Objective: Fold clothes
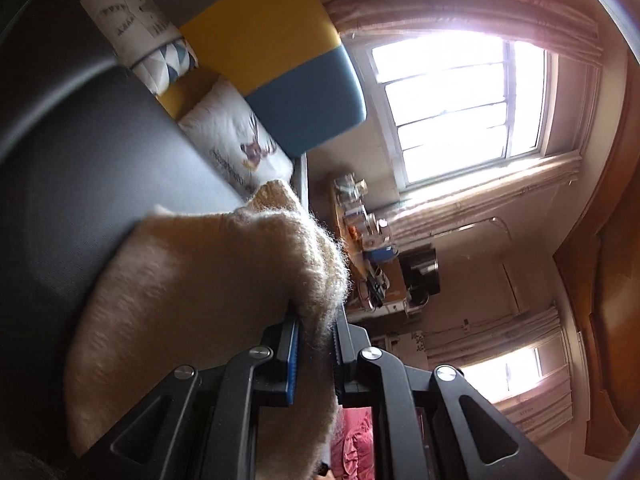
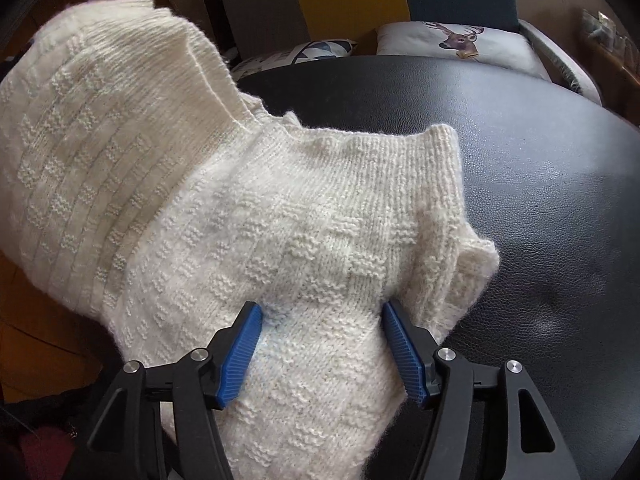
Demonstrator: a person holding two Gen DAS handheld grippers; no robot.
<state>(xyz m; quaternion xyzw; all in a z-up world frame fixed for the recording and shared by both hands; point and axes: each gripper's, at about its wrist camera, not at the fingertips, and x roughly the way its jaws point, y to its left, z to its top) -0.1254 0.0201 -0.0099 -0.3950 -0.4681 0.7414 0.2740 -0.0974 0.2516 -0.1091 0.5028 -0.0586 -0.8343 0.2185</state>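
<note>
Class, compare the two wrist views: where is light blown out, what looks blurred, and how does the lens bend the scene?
Left wrist view: the window is overexposed to white with pinkish flare around it, the sweater is soft and backlit, and the room is tilted and curved. Right wrist view: evenly lit, knit texture crisp near the right gripper, the sweater's raised far edge is blurred, and the black surface bulges and shows soft sheen.

The left wrist view, rolled on its side, looks along its fingers close over the sweater toward a window, while the right wrist view looks down close on the same sweater and black surface; both share the deer cushion.
</note>
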